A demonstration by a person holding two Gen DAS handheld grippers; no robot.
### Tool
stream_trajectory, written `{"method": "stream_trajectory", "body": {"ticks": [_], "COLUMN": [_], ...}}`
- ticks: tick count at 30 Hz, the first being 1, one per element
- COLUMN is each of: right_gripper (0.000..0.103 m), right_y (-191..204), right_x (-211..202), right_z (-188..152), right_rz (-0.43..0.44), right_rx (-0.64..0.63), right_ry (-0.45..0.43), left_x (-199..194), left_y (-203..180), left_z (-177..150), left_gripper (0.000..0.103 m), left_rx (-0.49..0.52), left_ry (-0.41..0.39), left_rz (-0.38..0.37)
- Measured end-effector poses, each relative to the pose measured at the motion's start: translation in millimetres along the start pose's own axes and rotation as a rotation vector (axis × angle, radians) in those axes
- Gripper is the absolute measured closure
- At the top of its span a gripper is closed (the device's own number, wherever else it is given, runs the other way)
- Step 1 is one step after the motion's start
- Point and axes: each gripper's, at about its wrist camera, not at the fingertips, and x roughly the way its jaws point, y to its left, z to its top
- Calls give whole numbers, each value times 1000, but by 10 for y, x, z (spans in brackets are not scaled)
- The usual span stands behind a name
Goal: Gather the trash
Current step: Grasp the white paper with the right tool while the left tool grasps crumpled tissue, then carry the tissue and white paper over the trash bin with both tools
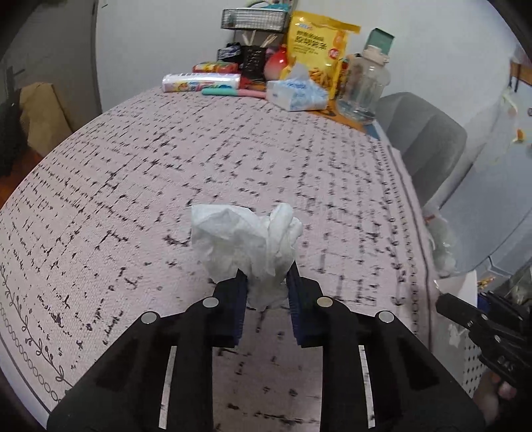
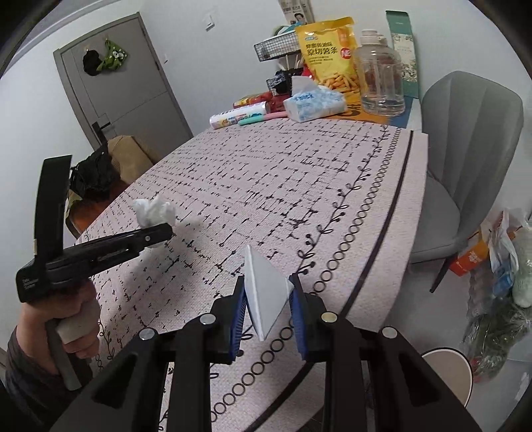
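L gripper point(image 1: 266, 272) is clamped on a crumpled white tissue point(image 1: 246, 239), blue pads pinching its lower end w/ the bulk sticking out past the tips at 12 o'clock; it's held up over the patterned tablecloth point(image 1: 133, 186). In the right wrist view the same gripper sits at approx 9 o'clock, tissue bunched at its tip, w/ the person's left hand point(image 2: 78, 324) wrapped round the handle. R gripper point(image 2: 267, 295) is closed on a folded white paper piece point(image 2: 264, 295), a stiff triangular shape wedged btwn both blue pads, held above the tablecloth's ring-and-vine border near the table edge. In the left wrist view the R gripper shows only as a black body at 4 o'clock, off the table edge. Far end of table, 12–1 o'clock: yellow snack bag point(image 2: 327, 50), tissue pack point(image 2: 314, 103), clear plastic jug point(image 2: 380, 81), wire rack point(image 1: 254, 20). Grey chair point(image 2: 465, 159) at 2–3 o'clock beside the table. Plastic bags point(image 2: 502, 266) on the floor at 4 o'clock past the chair. Grey door point(image 2: 123, 83) at 10–11 o'clock.
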Motion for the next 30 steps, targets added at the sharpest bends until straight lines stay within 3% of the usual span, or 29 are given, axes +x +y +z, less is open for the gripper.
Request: {"method": "stream_trajectory", "body": {"ticks": [16, 30], "right_gripper": [77, 76], "right_y": [-939, -2003], "right_x": [-477, -639], "right_z": [-206, -871], "right_rz": [-136, -247], "right_rx": [155, 344], "right_ry": [-64, -36], "left_x": [79, 477], "left_y": [-1093, -2221], "left_z": [-18, -301], "left_gripper": [81, 81], "left_rx": [147, 268], "left_ry": [12, 128], "left_rz": [-145, -255]}}
